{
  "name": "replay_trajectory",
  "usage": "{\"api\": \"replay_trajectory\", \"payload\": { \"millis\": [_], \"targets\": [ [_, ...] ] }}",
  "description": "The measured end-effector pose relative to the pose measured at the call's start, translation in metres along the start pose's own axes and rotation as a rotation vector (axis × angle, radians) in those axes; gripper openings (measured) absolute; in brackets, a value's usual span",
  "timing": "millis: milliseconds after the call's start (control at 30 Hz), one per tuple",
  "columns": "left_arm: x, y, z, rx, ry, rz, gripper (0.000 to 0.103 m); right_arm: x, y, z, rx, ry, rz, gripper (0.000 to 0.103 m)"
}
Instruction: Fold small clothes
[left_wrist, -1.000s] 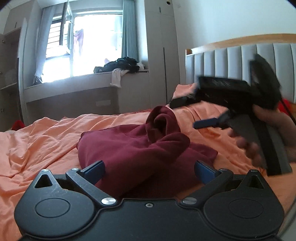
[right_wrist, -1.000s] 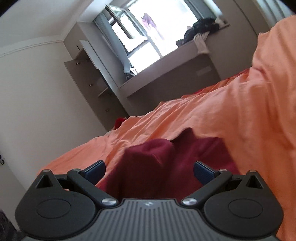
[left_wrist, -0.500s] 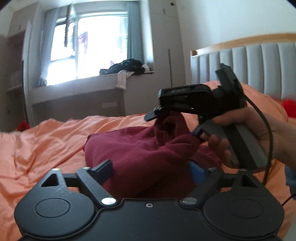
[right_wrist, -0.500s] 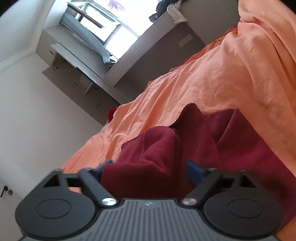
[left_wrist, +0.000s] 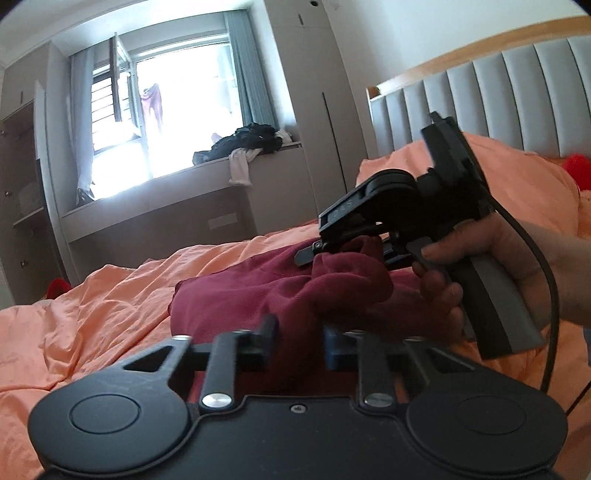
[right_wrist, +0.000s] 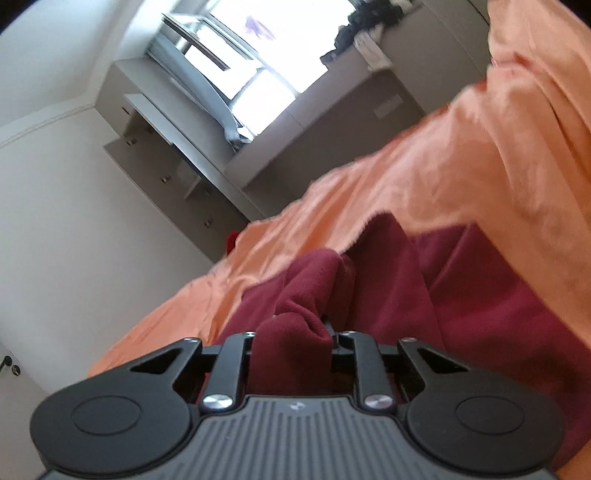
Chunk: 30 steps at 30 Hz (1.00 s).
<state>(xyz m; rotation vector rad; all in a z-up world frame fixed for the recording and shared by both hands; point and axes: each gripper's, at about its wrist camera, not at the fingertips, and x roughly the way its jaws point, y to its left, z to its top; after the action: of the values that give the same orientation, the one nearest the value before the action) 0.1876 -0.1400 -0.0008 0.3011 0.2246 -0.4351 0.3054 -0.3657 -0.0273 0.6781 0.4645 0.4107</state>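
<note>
A crumpled maroon garment (left_wrist: 236, 291) lies on the orange bed sheet (left_wrist: 92, 295). My left gripper (left_wrist: 301, 339) is at its near edge, and its jaws are closing with a fold of the cloth pinched between them. In the left wrist view a hand (left_wrist: 480, 251) holds my right gripper (left_wrist: 332, 254) over the garment's raised middle bunch. In the right wrist view my right gripper (right_wrist: 295, 339) is closing too, with a bunch of the maroon garment (right_wrist: 399, 295) squeezed between its fingers. Its pads are hidden by the cloth.
A grey padded headboard (left_wrist: 480, 103) stands at the right. Beyond the bed, a window ledge (left_wrist: 166, 184) carries a heap of dark clothes (left_wrist: 255, 142). Red items lie at the far right (left_wrist: 576, 166) and far left (left_wrist: 57, 286). The orange sheet (right_wrist: 461, 166) is rumpled all around.
Both grippers went from wide open to closed on the maroon cloth. The right gripper came down and leftwards onto the raised bunch.
</note>
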Motion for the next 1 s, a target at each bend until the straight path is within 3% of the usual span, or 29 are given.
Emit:
{"api": "replay_trajectory", "payload": {
  "millis": [200,400,567,767,867,933,1000],
  "targets": [
    [0.000,0.001,0.013,-0.105,-0.078,-0.067,0.014,-0.031,0.022,0.019,-0.145,-0.155,0.001,0.018],
    [0.022,-0.021,0.025,-0.154,-0.007,-0.174,0.014,-0.065,0.014,0.028,-0.224,-0.257,-0.083,0.018],
    [0.041,-0.027,0.022,-0.176,0.066,-0.216,0.015,-0.054,-0.020,0.017,-0.157,-0.218,-0.182,0.018],
    [0.039,-0.024,0.018,-0.177,0.078,-0.238,0.020,-0.046,-0.047,-0.006,-0.088,-0.172,-0.184,0.019],
    [0.033,-0.018,0.016,-0.210,0.061,-0.276,0.030,-0.046,-0.056,-0.015,-0.080,-0.178,-0.192,0.022],
    [0.025,-0.008,0.015,-0.264,0.037,-0.305,0.049,-0.046,-0.061,-0.019,-0.066,-0.181,-0.198,0.024],
    [0.016,0.003,0.013,-0.321,-0.003,-0.305,0.060,-0.049,-0.061,-0.023,-0.074,-0.193,-0.213,0.029]
  ]
}}
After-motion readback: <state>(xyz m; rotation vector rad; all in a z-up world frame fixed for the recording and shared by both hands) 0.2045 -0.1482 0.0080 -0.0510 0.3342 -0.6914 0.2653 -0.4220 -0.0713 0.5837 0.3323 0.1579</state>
